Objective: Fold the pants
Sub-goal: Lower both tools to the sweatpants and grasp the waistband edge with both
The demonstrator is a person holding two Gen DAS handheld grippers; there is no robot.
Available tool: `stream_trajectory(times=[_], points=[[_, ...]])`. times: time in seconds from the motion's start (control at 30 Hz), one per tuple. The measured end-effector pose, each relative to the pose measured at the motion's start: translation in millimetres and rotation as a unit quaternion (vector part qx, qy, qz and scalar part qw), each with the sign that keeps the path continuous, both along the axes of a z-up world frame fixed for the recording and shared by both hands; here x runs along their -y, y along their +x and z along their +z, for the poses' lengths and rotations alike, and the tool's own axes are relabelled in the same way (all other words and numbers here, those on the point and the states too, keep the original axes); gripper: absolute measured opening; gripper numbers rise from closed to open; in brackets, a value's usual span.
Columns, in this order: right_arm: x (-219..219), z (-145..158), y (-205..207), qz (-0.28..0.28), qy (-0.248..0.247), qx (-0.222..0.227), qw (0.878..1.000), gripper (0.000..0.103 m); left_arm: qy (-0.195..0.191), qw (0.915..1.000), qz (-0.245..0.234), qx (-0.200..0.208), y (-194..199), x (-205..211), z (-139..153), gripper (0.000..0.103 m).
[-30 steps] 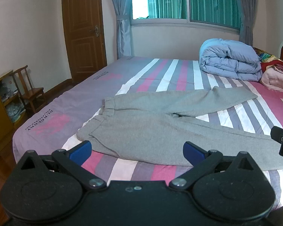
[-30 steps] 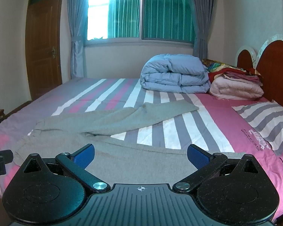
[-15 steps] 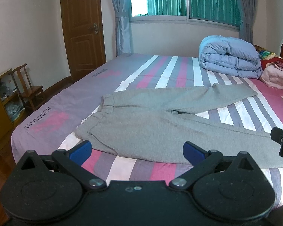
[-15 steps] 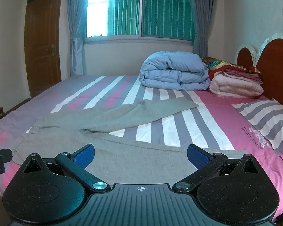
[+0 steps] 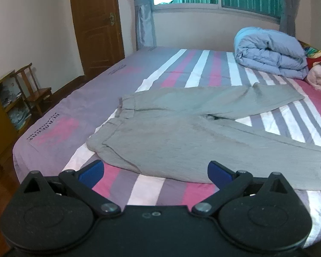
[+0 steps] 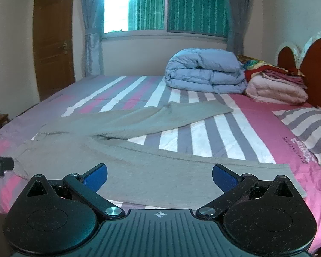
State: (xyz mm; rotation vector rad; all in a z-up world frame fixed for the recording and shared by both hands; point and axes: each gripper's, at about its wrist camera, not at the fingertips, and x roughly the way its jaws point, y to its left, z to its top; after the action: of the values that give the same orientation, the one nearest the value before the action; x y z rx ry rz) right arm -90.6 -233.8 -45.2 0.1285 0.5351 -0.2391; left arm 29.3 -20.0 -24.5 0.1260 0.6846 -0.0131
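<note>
While your left gripper [image 5: 155,173] and right gripper [image 6: 159,177], jaws spread, have dipped nearer, soft grey sweatpants [image 5: 182,137] lie flat at twelve o'clock on the striped bedsheet [image 5: 152,190].

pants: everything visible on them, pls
The pants are plain grey, a soft knit by the look, with a gathered waistband at the left. They lie flat and unfolded on the striped bed, legs spread in a V: one runs toward the blue duvet, the other along the near edge. Neither gripper touches them.
</note>
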Motion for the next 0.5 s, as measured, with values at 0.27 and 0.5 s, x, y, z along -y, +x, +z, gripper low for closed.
stream_trajectory(times=[0.27, 0.5], points=[[2, -1, 23, 0.028, 0.006, -0.003, 1.000, 0.103, 0.014, 0.9999, -0.003, -0.008, 37, -6, 3, 0.097], [2, 10, 68, 0.089, -0.006, 0.003, 0.996, 0.103, 0.042, 0.9989, -0.018, 0.004, 90, -14, 18, 0.097]])
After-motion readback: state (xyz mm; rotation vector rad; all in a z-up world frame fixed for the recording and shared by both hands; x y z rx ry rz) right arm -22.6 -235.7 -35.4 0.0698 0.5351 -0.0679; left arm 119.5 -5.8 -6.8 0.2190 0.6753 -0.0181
